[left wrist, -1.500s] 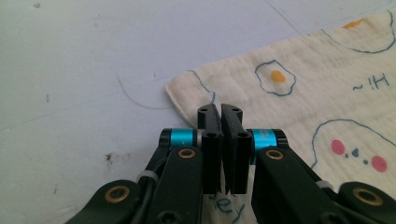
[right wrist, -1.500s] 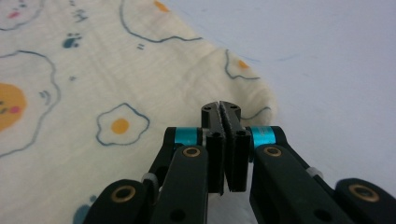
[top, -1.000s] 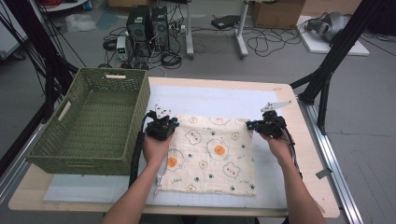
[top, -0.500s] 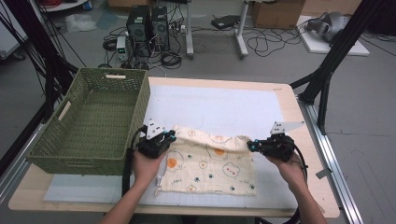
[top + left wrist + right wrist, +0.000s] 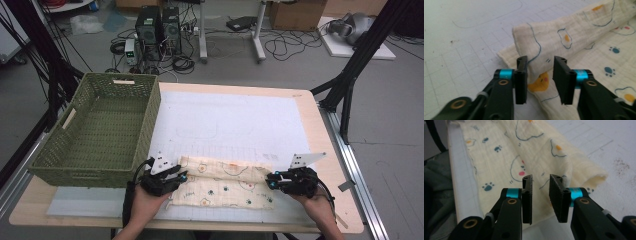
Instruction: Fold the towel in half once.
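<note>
Cream printed muslin cloth (image 5: 224,187) lies folded at the tabletop's (image 5: 305,112) near edge. Left tongs (image 5: 540,75) and right tongs (image 5: 541,193), jaws just parted, straddle its corners; release should be clean, keeping edges aligned.

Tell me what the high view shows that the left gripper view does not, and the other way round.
High view alone: the green basket on the table's left side, the right gripper at the cloth's right end, both hands, the floor with cables.

Left gripper view alone: the left gripper's jaws standing apart, having just been opening, with the fold of the cloth between them but not pressed, and a small orange face printed beneath.

Both: the cream printed cloth folded over itself on the white gridded mat.
</note>
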The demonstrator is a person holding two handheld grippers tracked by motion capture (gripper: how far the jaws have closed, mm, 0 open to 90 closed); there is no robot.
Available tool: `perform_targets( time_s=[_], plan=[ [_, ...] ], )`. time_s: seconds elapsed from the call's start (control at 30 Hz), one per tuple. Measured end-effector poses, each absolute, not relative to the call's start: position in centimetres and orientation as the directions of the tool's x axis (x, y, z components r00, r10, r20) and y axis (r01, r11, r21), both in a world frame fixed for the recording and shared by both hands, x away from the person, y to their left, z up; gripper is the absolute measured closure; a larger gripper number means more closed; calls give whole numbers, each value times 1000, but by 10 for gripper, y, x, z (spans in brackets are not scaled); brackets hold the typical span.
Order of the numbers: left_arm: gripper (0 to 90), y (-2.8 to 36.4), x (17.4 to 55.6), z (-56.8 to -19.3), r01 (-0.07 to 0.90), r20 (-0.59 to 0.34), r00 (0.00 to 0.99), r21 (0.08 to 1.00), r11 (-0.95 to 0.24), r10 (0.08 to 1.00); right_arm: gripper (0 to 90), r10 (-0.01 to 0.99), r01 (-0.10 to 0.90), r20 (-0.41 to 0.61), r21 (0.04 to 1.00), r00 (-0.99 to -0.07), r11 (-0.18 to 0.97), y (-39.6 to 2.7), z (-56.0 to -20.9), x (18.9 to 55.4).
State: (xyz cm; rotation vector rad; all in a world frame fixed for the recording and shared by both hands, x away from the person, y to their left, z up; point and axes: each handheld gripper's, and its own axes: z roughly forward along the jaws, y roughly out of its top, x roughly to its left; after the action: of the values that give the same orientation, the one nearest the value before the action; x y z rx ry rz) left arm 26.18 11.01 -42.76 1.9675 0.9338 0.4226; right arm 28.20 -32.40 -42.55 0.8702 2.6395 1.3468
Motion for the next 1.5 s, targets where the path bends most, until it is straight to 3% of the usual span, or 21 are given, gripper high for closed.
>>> perform_targets(
  time_s=[0.1, 0.3, 0.6, 0.87, 1.03, 1.2, 1.3, 1.37, 1.5],
  plan=[
    [540, 111, 264, -421, 435, -67, 662, 845, -311, 747, 661, 513, 437, 185, 791, -838, 429, -327, -414, 281],
    [481, 112, 268, -416, 433, -80, 674, 848, -305, 734, 562, 527, 437, 179, 796, -831, 420, -325, -408, 293],
    [477, 111, 264, -408, 415, -83, 707, 853, -317, 703, 561, 470, 428, 196, 779, -860, 459, -310, -413, 293],
    [551, 108, 263, -425, 450, -82, 725, 808, -381, 684, 573, 430, 407, 203, 788, -880, 462, -309, -410, 280],
    [615, 107, 261, -432, 457, -75, 752, 775, -437, 654, 593, 430, 427, 210, 749, -878, 507, -304, -425, 279],
    [797, 105, 260, -442, 449, -52, 782, 739, -503, 621, 698, 404, 411, 182, 685, -896, 602, -290, -440, 277],
    [875, 104, 260, -441, 442, -50, 787, 741, -506, 615, 830, 401, 396, 163, 684, -901, 612, -288, -439, 276],
    [889, 105, 260, -440, 445, -62, 787, 747, -494, 614, 877, 388, 388, 164, 684, -907, 618, -288, -439, 277],
    [892, 110, 258, -431, 437, -70, 779, 774, -459, 623, 885, 380, 374, 158, 705, -911, 603, -290, -434, 274]
  ],
)
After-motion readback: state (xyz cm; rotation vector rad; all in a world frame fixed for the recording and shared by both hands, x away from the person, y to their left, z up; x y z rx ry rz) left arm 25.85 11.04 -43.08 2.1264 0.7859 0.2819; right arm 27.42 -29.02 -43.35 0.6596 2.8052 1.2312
